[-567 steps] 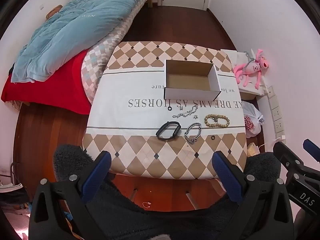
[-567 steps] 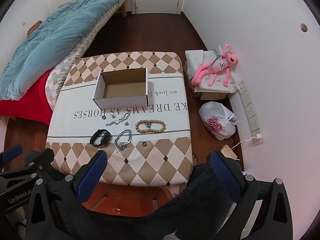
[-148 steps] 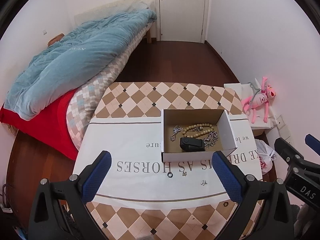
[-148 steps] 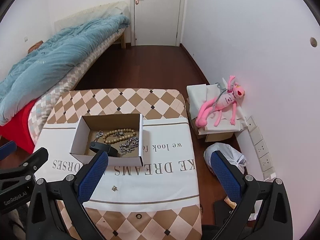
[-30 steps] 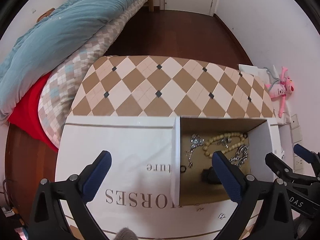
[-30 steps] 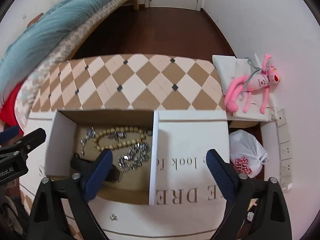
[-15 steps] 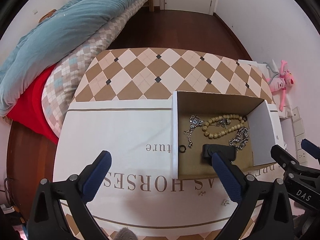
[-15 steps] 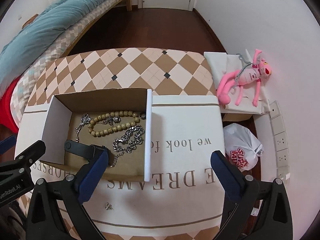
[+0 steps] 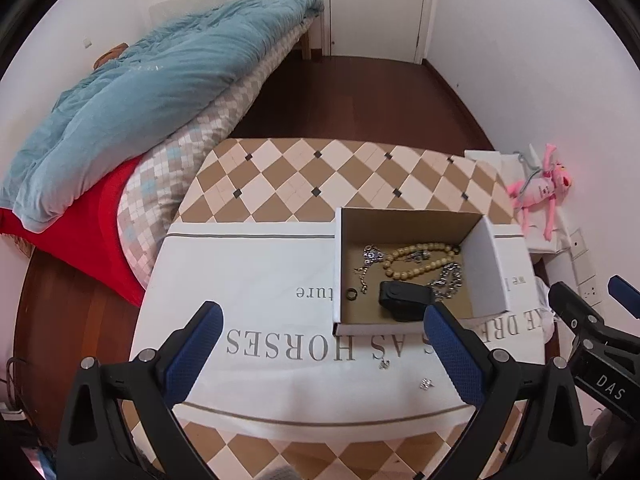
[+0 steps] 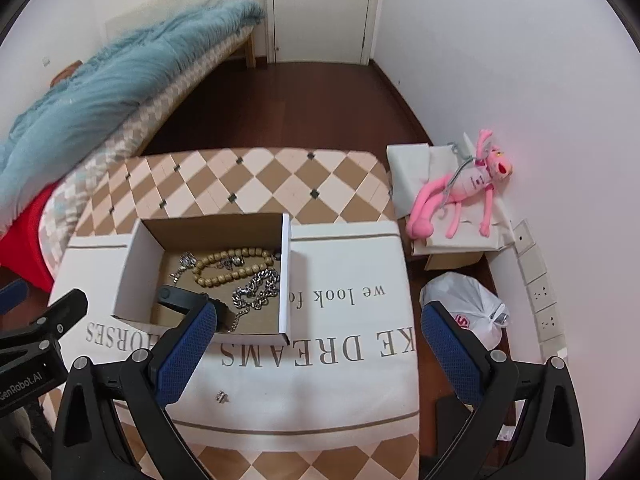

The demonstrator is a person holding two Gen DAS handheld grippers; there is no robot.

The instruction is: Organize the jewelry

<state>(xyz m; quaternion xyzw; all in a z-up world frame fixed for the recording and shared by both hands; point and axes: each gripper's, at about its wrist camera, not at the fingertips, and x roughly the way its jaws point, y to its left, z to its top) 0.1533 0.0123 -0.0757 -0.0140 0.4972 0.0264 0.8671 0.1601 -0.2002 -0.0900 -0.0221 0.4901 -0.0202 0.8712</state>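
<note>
With both grippers, left [image 9: 322, 344] and right [image 10: 316, 342], wide open and empty, the 2 studs [image 9: 404, 374] near the table's [image 9: 280, 168] front edge could be flicked off it or missed beside the box [image 9: 486, 264].

Bracelets, chain, ring now inside box [image 9: 486, 264]; both grippers raised, pulled back.

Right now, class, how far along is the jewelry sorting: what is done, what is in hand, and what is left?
Done: the bead bracelet, chain, black band, pendant necklace and ring lie in the box. In hand: nothing; the left gripper and right gripper hang with jaws open. Left: two small silver pieces on the cloth.
</note>
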